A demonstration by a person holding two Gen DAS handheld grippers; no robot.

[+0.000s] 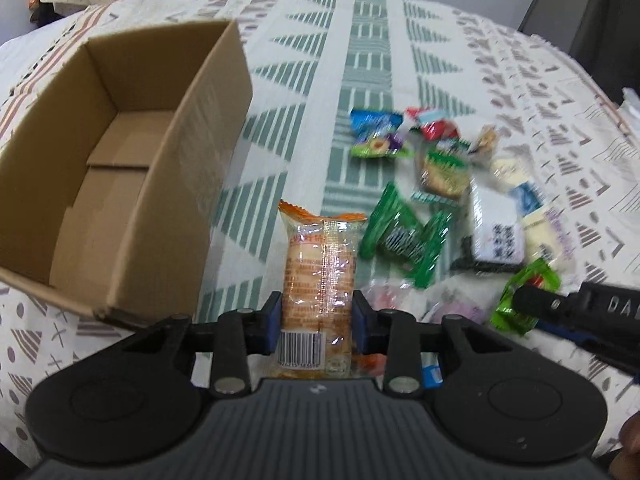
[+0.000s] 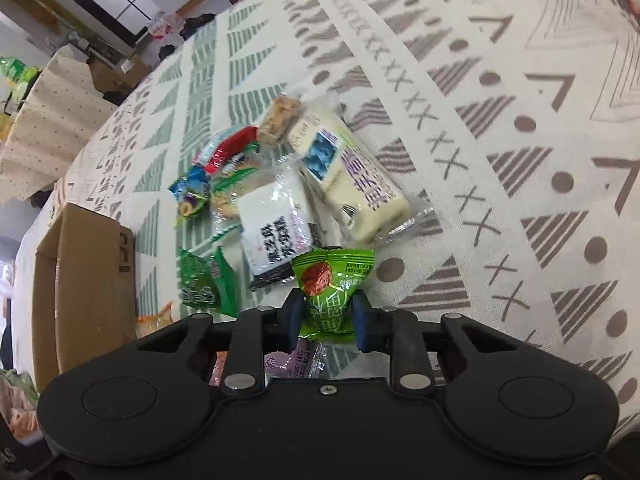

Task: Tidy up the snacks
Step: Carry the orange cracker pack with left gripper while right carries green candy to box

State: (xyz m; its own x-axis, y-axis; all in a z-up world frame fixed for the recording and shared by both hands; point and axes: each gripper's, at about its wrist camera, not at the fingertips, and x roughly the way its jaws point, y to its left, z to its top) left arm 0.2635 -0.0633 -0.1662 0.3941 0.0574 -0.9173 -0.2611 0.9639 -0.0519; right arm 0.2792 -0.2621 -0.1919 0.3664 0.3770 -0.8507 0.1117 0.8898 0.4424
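Left wrist view: the left gripper (image 1: 316, 318) has its jaws clamped on an orange cracker pack (image 1: 318, 268), beside an empty cardboard box (image 1: 120, 160) on the table (image 1: 360, 60).

Right wrist view: the right gripper (image 2: 329, 312) pinches a green candy (image 2: 332, 284); the snack pile (image 2: 280, 192) remains unsorted.

Snack pile (image 1: 460, 200) blurred, labels unreadable

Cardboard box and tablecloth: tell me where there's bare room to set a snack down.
The cardboard box is bare inside. The green-striped cloth between the box and the snack pile is free, as is the grey-patterned cloth right of the pile. The pile itself is crowded, with packets overlapping.
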